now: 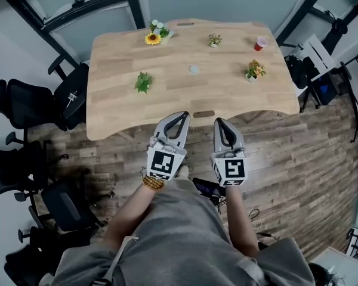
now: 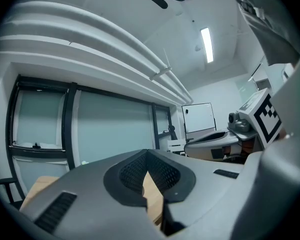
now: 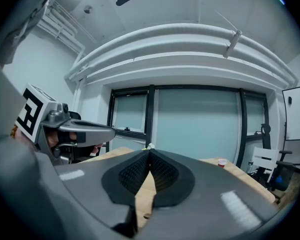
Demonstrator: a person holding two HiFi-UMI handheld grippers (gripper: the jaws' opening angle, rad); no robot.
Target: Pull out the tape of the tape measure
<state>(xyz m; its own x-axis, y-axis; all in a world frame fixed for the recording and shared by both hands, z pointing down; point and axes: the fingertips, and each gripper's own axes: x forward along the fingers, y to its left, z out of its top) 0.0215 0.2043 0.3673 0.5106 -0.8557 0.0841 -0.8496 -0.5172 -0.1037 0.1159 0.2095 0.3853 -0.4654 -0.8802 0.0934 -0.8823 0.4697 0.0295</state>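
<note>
A small round grey thing (image 1: 194, 69), which may be the tape measure, lies near the middle of the wooden table (image 1: 167, 100). Both grippers are held side by side over the floor just short of the table's front edge, pointing level at it. My left gripper (image 1: 182, 116) is shut with nothing between its jaws, and its tips (image 2: 147, 152) meet in its own view. My right gripper (image 1: 219, 122) is shut and empty too, its pads (image 3: 140, 174) closed together. Neither touches the table or the grey thing.
On the table stand a sunflower pot (image 1: 156, 33), a green plant (image 1: 143, 82), a small plant (image 1: 214, 40), an orange-flowered plant (image 1: 255, 70) and a red cup (image 1: 261, 43). Black office chairs (image 1: 24, 103) crowd the left side. Bags and gear (image 1: 310, 70) sit at the right.
</note>
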